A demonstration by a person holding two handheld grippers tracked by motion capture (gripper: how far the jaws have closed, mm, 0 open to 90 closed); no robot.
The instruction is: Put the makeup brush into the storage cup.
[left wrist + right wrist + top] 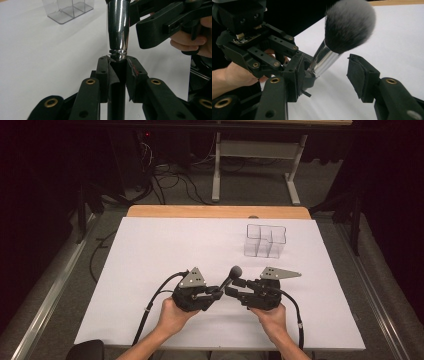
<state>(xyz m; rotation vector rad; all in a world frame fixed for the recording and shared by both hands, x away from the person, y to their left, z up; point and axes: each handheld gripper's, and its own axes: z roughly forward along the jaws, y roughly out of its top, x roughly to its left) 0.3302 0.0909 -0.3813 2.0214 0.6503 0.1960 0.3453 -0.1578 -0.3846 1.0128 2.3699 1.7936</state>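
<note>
A makeup brush (pixel 231 275) with a chrome ferrule (pixel 118 27) and a dark fluffy head (pixel 349 25) stands tilted up above the white table sheet (pixel 150 250). My left gripper (pixel 218 292) is shut on the brush's thin black handle just below the ferrule (pixel 118 65). From the other side, my right gripper (pixel 231 291) faces it with its jaws apart (pixel 329 76). The ferrule (pixel 322 60) lies between them, and the right pad (pixel 362 77) stands well clear of it. Both grippers are near the table's front middle, each in a person's hand.
A clear plastic organizer (pixel 265 241) with several compartments stands at the back right of the sheet, also in the left gripper view (pixel 67 10). The table's wooden far edge (pixel 215 211) shows beyond the sheet. Cables trail from both grippers toward the front edge.
</note>
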